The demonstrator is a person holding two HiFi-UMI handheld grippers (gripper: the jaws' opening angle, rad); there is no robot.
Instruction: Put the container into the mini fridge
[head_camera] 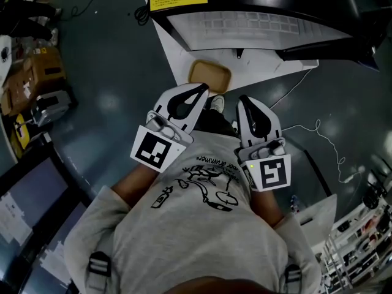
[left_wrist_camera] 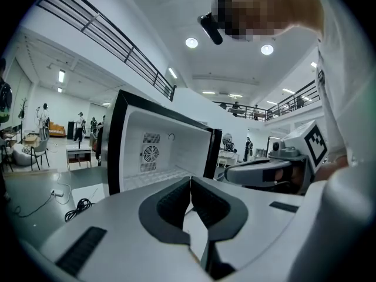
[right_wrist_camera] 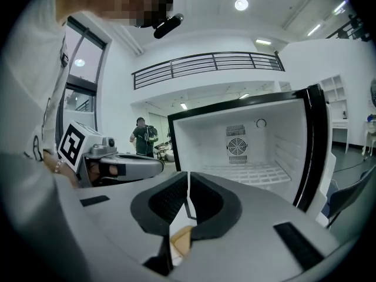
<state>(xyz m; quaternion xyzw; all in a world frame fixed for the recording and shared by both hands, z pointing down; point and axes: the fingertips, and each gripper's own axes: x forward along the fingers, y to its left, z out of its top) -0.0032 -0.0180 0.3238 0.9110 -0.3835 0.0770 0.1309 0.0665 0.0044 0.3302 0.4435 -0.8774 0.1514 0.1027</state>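
The mini fridge stands open ahead of me, its white inside and wire shelf bare. It also fills the left gripper view and the right gripper view. A flat tan container lies on the white board in front of the fridge; a tan bit of the container shows under the right jaws. My left gripper and right gripper are held side by side at chest height, short of the container. Both are shut with nothing between the pads.
A white cable trails over the floor at the right. Cardboard boxes and dark screens stand at the left, a wire rack at the lower right. The fridge door hangs open to the right. A person stands far behind.
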